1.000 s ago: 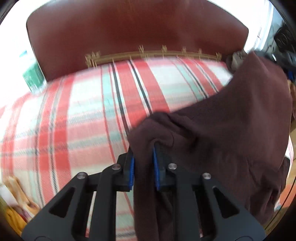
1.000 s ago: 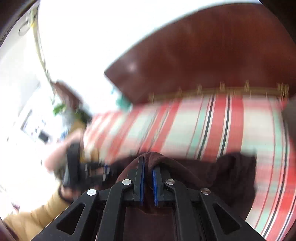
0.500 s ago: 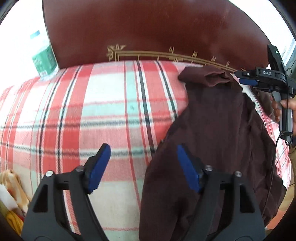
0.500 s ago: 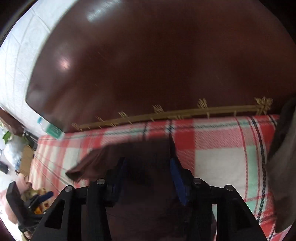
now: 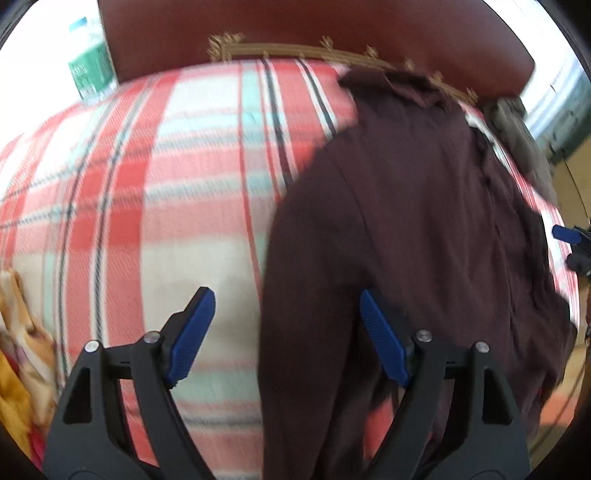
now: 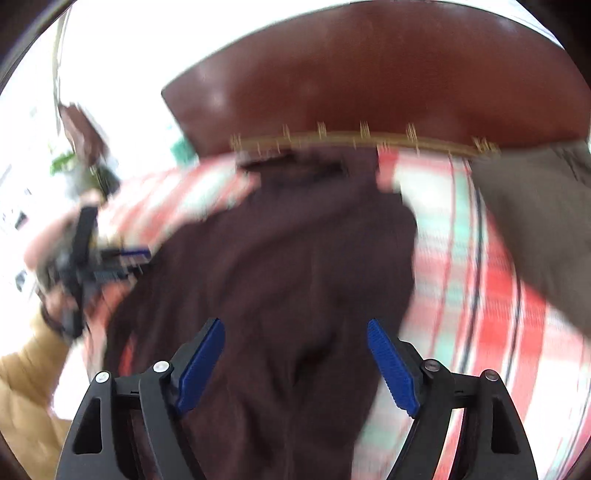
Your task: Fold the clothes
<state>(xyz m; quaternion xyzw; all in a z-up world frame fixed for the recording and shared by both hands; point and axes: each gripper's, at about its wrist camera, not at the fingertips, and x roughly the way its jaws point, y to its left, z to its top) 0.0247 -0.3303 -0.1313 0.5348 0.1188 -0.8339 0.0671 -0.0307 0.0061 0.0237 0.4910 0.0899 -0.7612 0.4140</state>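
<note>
A dark brown garment [image 5: 417, 236] lies spread lengthwise on the red, white and teal plaid bedspread [image 5: 155, 192], its collar end up by the headboard. My left gripper [image 5: 286, 330] is open and empty, hovering over the garment's near left edge. In the right wrist view the same garment [image 6: 288, 258] lies below my right gripper [image 6: 295, 362], which is open and empty above its near end. The left gripper [image 6: 122, 258] also shows there at the garment's left side. Both views are motion-blurred.
A dark red headboard [image 5: 295, 22] with gold trim runs along the far side. A grey-brown cloth [image 6: 539, 221] lies on the bed right of the garment. A green-labelled bottle [image 5: 88, 74] stands at the far left. Yellow patterned fabric [image 5: 18, 369] lies at the near left.
One second ago both grippers were shut on the brown garment and held it up. They opened and let it go; it now lies on the bed and both grippers have drawn back toward its near end.
</note>
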